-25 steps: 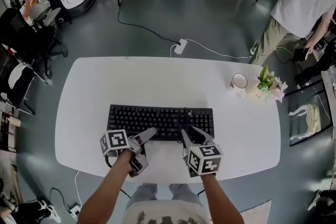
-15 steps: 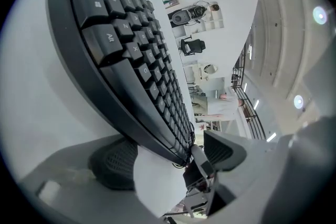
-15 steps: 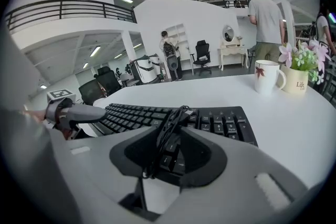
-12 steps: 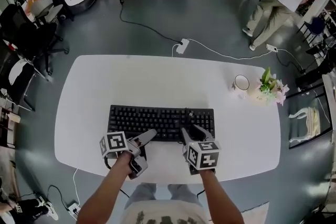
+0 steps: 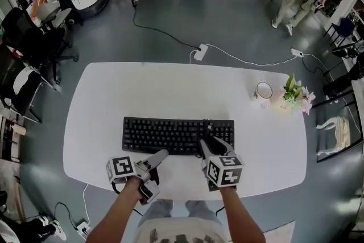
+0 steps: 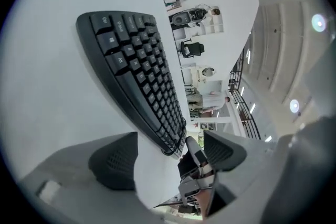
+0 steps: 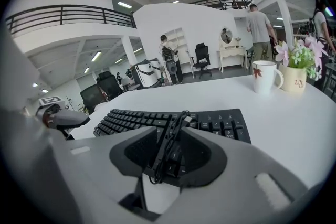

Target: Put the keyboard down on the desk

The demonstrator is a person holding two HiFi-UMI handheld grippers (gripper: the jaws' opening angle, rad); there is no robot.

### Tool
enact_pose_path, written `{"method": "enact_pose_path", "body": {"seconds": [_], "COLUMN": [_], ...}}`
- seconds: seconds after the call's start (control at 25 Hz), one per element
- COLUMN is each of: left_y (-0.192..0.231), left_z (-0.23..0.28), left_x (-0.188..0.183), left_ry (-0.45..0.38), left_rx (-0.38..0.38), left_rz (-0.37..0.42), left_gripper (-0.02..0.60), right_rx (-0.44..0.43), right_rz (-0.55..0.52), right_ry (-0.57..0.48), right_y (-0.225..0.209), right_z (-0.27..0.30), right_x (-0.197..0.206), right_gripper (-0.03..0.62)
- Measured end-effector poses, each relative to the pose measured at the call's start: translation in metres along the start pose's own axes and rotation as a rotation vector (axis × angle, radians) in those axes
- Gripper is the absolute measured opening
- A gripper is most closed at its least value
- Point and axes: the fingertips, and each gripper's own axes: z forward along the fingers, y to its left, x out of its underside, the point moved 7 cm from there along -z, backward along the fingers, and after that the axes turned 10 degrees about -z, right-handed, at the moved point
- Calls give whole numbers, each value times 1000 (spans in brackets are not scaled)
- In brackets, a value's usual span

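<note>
Black keyboard (image 5: 178,135) lies flat on the white tabletop (image 5: 170,88). Its near edge and bundled cable (image 7: 178,123) sit between my right tongs (image 7: 170,155), which have just been opening and stand wide. My left tongs (image 6: 168,155) are apart and empty, just short of it. If I pull back, I could snag that cable and drag the keyboard. Grey floor (image 5: 227,20) and office chairs (image 5: 34,37) lie beyond.
</note>
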Motion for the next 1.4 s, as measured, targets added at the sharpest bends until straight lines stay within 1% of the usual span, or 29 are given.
{"method": "enact_pose_path", "body": {"seconds": [0.16,0.28,0.36,0.48,0.56,0.68,0.8,0.88,0.92,1.0,1.16,1.28,1.32,1.4], "left_y": [-35,-67,-92,-128,-151,-183,-208,-220,-224,-229,-232,-234,-233,-233], "left_z": [-3,-6,-8,-12,-14,-19,-21,-21,-21,-22,-27,-29,-29,-29], "left_x": [-6,-16,-22,-28,-30,-29,-23,-17,-15,-13,-14,-16,-16,-15], "left_ry": [-39,-89,-122,-170,-206,-263,-315,-351,-365,-382,-421,-435,-433,-427], "left_rx": [41,66,81,84,60,25,15,7,2,-14,-56,-67,-72,-83], "left_rz": [120,253,357,558,709,926,1121,1237,1288,1360,1450,1472,1477,1489], "left_gripper": [394,377,351,312,290,233,187,151,143,116,74,16,5,5], "right_rx": [-14,-16,-13,-7,-6,-1,1,-2,-3,-7,-5,4,4,7], "right_rz": [-25,-58,-81,-121,-149,-187,-215,-224,-225,-227,-255,-275,-276,-273], "right_ry": [-47,-100,-144,-210,-248,-299,-342,-366,-377,-396,-420,-428,-429,-430], "right_y": [2,4,3,1,1,5,7,7,6,5,8,10,11,11], "right_z": [-11,-25,-36,-54,-65,-80,-90,-96,-99,-104,-108,-108,-108,-108], "right_x": [-22,-48,-68,-96,-113,-137,-148,-151,-153,-158,-169,-175,-175,-174], "right_gripper": [141,126,115,96,84,61,37,17,6,0,0,-2,-2,-2]}}
